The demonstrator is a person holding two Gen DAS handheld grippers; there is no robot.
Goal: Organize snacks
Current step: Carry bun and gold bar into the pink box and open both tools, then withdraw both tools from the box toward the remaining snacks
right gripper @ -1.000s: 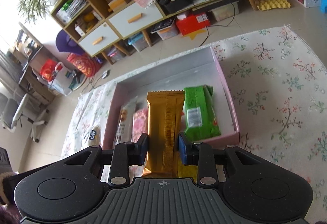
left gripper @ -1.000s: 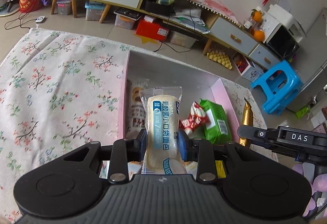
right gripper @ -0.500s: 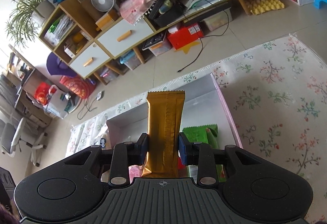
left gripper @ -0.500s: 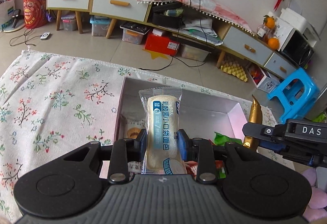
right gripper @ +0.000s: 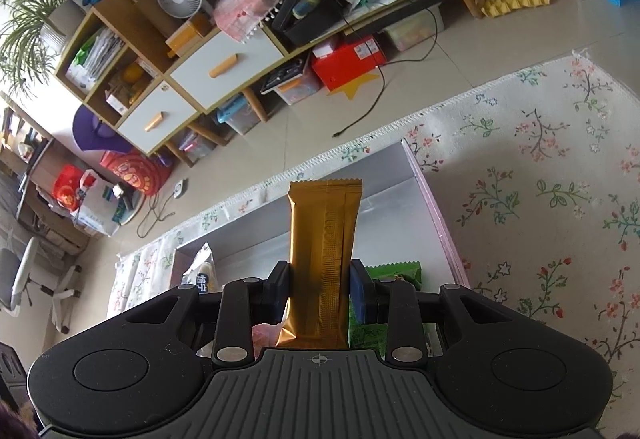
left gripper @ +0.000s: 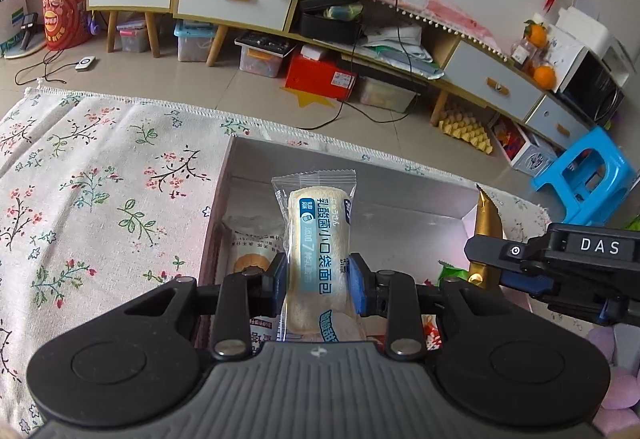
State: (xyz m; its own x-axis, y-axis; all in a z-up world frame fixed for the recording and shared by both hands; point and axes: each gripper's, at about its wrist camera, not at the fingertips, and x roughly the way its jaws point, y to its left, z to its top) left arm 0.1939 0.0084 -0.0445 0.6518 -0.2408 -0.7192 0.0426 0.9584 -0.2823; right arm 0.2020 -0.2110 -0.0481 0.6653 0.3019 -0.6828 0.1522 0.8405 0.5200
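Left gripper (left gripper: 318, 285) clamped on a clear-wrapped bread roll (left gripper: 318, 243), pads pressing both sides near its lower half, upper half standing free above the open box (left gripper: 400, 195). Right gripper (right gripper: 319, 291) clamped on a gold snack bar (right gripper: 322, 251), again gripped low, long upper part unsupported. Both snacks held over the box, not yet inside; no contact with its floor visible.

Inside the box: a printed packet (left gripper: 250, 251) at the near left, a green packet (right gripper: 394, 273) at the near right, something red and white at the near edge, mostly hidden behind the grippers. Far half of the box floor bare.

Risks noted:
- Soft roll squeezed between the pads; likely to deform or crush under a tighter grip.
- Slick gold wrapper held by a narrow band; likely to slide or swing if tilted quickly.
- Both grippers close together over one box, the right one visible just right of the roll in the left view; collision probable if lowered at the same spot.
- Released onto the packets already lying at the near end, either snack apt to land crooked or pile up instead of lying flat.
- Released from height, possible bounce over the pink wall (right gripper: 434, 207) onto the floral cloth (left gripper: 92, 175).
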